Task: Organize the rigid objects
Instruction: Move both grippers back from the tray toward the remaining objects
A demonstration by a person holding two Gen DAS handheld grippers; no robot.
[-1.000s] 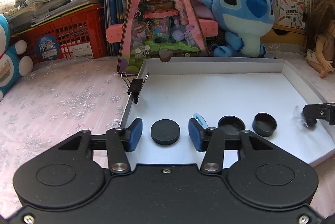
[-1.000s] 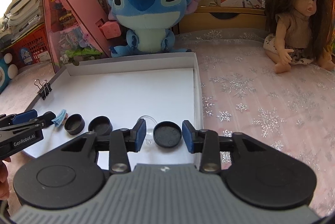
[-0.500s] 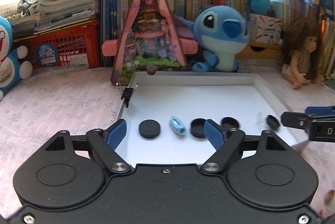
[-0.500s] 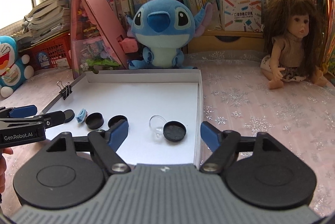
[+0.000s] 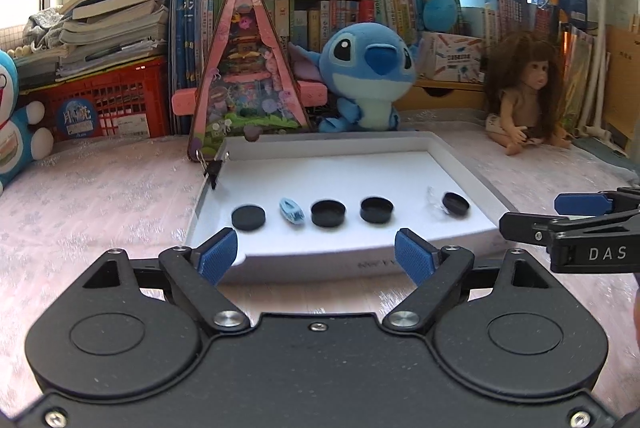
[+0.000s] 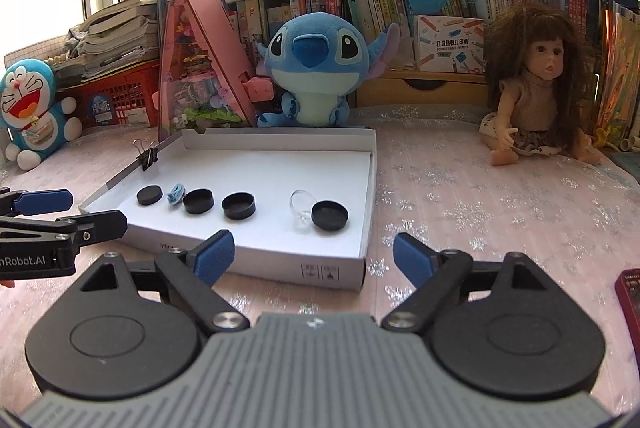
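Left gripper (image 5: 316,254): jaws wide, empty, short of the tray's near edge.
Right gripper (image 6: 314,254): jaws wide, empty, likewise outside.
Tray (image 6: 280,270): on the counter, holding four black caps (image 6: 239,206), a blue clip (image 6: 175,194) and a clear ring (image 6: 301,206) in a row.
Risk: ring touches the rightmost cap (image 6: 329,215); gripping one may drag or flick the other.
Risk: a low approach could shove the light tray.

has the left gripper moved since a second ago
Yes. The left gripper has backed away from the white tray, jaws now open short of its near edge instead of around the leftmost black cap.
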